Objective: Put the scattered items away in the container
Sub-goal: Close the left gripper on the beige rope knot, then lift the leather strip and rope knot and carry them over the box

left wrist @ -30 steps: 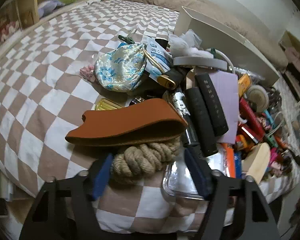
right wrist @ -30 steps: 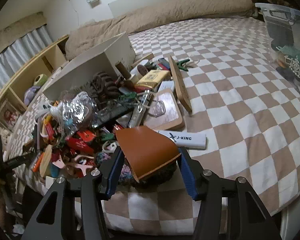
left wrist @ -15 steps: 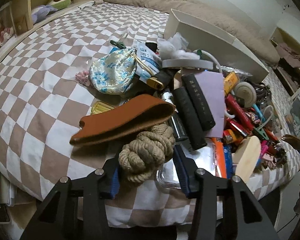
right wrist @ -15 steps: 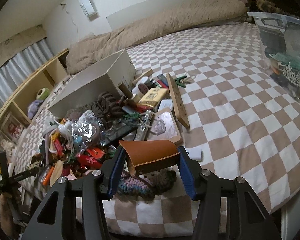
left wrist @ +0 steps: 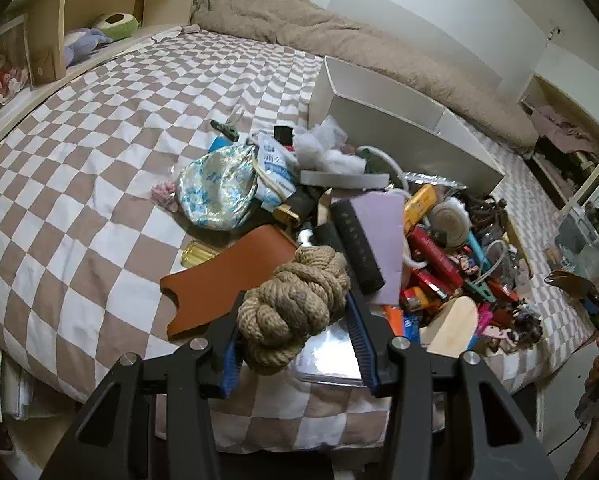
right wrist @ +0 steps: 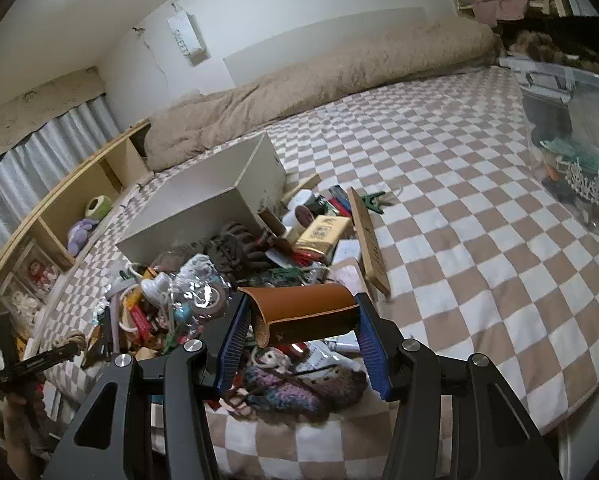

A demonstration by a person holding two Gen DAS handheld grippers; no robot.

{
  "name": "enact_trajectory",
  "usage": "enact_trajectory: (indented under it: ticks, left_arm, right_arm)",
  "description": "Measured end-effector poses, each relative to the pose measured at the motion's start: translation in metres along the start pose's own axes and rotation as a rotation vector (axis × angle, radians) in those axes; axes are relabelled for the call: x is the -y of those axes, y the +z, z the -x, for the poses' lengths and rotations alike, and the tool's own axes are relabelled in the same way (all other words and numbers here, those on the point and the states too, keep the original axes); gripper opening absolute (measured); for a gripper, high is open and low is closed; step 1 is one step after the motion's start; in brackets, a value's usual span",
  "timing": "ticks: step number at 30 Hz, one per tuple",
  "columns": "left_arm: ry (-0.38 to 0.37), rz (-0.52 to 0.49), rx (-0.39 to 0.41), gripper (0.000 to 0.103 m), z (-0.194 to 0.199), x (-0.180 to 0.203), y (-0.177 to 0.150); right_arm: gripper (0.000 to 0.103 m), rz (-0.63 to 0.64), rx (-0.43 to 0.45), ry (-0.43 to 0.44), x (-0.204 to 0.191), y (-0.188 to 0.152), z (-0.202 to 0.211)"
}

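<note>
Now the left gripper [left wrist: 295,344] clamps the rope knot [left wrist: 293,306], the right gripper [right wrist: 299,348] pinches the brown leather sleeve [right wrist: 303,312]; open checkered bed [right wrist: 479,240] on the right.

The clutter pile [right wrist: 227,280] lies on the bed [right wrist: 459,220] before the box [right wrist: 203,204], with the bin [right wrist: 571,152] far right

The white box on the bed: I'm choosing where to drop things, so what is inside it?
The white box lies tipped on its side, open toward the clutter. The part of its inside that shows looks bare; the pile at its mouth hides the lower part.
</note>
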State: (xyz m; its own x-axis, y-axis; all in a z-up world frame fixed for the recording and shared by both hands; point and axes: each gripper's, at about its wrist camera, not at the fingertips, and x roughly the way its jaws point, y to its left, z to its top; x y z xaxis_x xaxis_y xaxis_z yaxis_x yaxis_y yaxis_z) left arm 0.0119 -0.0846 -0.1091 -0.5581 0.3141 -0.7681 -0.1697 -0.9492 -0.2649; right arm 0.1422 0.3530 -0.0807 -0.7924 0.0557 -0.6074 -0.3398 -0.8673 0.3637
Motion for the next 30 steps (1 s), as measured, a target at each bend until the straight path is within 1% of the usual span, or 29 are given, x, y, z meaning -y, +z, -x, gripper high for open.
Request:
enact_trajectory:
  ticks: [6,15,19,30]
  left_arm:
    - [-0.03,0.002,0.018,0.047,0.004,0.005,0.002]
    - [-0.07,-0.008,0.045,0.047,0.006,0.016,0.012]
    - [-0.091,-0.019,0.069,0.047,0.006,0.023,0.022]
    - [-0.137,-0.051,0.112,0.047,-0.003,0.04,0.058]
  right_arm:
    - [0.053,0.023,0.024,0.041,-0.014,0.008,0.005]
    - [0.053,0.086,0.031,0.129,-0.049,0.022,-0.009]
    - [0.053,0.132,0.03,0.138,-0.071,0.032,-0.018]
    - [0.053,0.207,0.052,0.222,-0.124,0.074,-0.046]
